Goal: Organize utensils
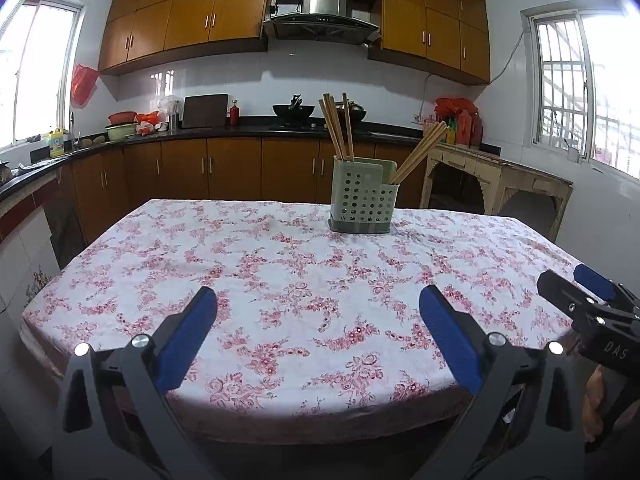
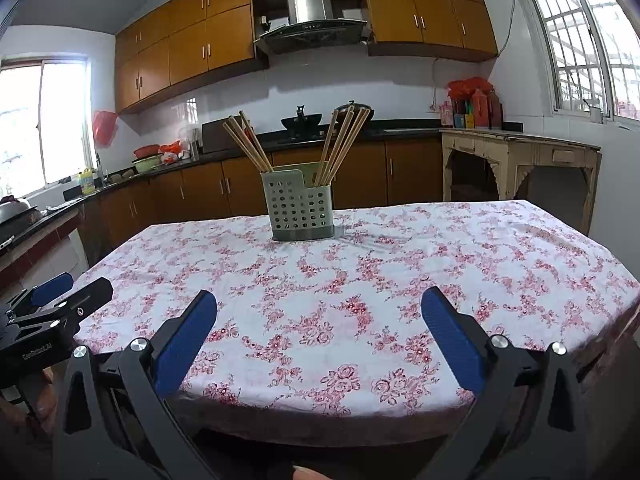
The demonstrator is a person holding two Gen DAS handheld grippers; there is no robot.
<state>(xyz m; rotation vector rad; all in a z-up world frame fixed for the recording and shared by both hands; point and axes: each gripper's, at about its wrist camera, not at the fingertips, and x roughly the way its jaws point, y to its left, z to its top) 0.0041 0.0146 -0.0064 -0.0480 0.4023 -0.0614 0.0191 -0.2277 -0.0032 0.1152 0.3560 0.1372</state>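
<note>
Daylit kitchen, windows [image 1: 36, 72] both sides blown out w/ glare, tablecloth [image 2: 360, 272] evenly lit, table's near edge shadowed, heavy fisheye bending, dark vignetted corners, focus was mostly sharp

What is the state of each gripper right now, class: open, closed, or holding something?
Left gripper: open, blue-padded fingers spread wide, holding nothing.
Right gripper: open, blue-padded fingers spread wide, holding nothing.

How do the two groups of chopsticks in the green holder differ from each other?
The left chopsticks stand in the holder's taller compartment and lean left; the right chopsticks stand in the lower compartment and lean right. In the right wrist view the right group fans out wider. Both groups are plain wood, ends pointing up.
</note>
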